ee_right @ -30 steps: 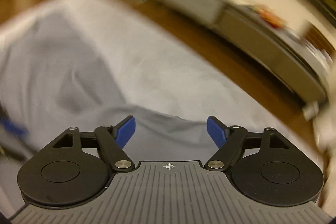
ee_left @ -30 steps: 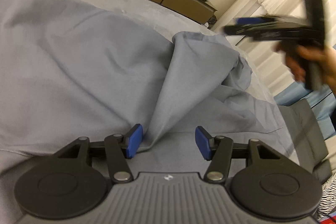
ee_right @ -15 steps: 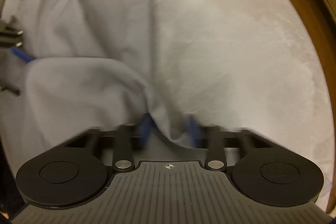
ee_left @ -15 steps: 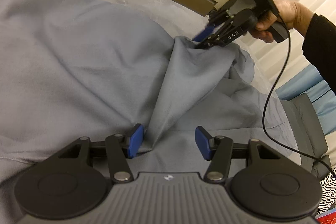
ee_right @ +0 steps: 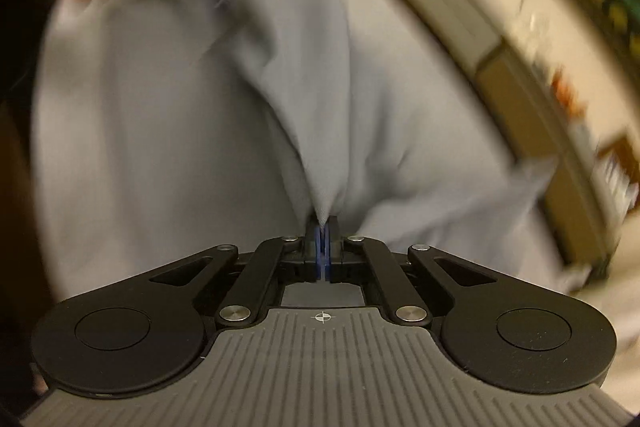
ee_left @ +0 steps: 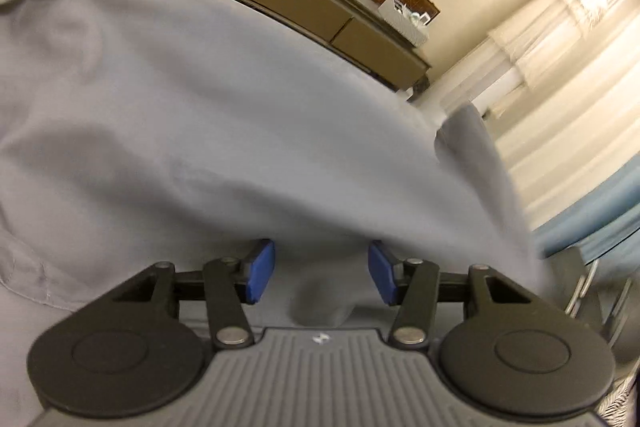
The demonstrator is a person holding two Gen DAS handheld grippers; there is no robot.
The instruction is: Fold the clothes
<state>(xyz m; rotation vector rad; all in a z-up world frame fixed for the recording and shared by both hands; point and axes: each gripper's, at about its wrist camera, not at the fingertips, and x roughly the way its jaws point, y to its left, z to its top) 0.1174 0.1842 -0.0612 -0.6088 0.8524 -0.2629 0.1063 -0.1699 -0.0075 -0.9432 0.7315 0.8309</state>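
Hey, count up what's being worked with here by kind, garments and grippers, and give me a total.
Grey garment: 1
Grippers: 2, the left gripper, closing with cloth between its pads, and the right gripper, shut on the garment
Total: 3

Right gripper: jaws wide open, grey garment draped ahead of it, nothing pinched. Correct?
No. The right wrist view shows the right gripper shut on the grey garment, a tuck of cloth pinched between its blue pads. The garment does drape ahead of it.
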